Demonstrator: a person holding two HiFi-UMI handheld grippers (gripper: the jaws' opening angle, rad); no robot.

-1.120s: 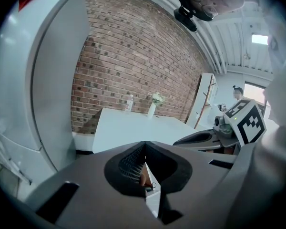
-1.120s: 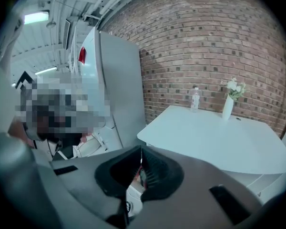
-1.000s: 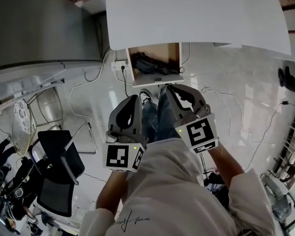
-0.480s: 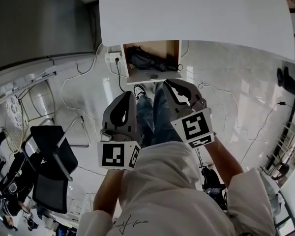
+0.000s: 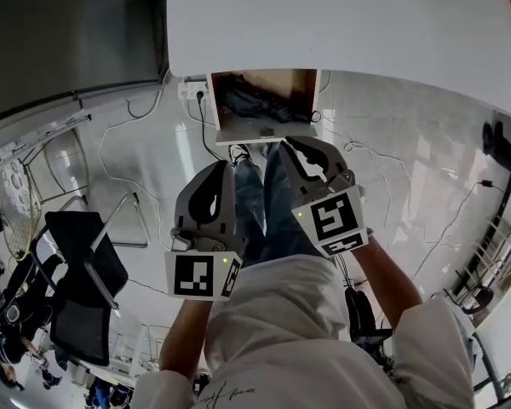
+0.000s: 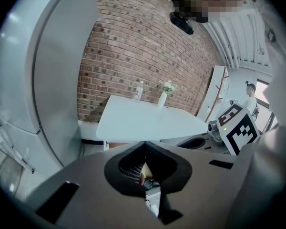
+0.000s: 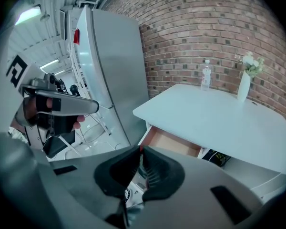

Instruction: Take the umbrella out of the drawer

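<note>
In the head view the drawer stands pulled out from under the white table. A dark folded umbrella lies inside it. My left gripper hangs below the drawer's front, to its left, jaws shut and empty. My right gripper sits just below the drawer's front edge, also shut with nothing in it. In the right gripper view the open drawer shows only its wooden inside past the right gripper; the umbrella is hidden there. The left gripper points toward the table.
A water bottle and a white vase with flowers stand at the table's far side by the brick wall. A tall grey fridge stands left of the table. A black office chair and cables lie on the floor.
Both grippers have sunk a little in front of the drawer, side by side. Their jaws stay closed and empty.
</note>
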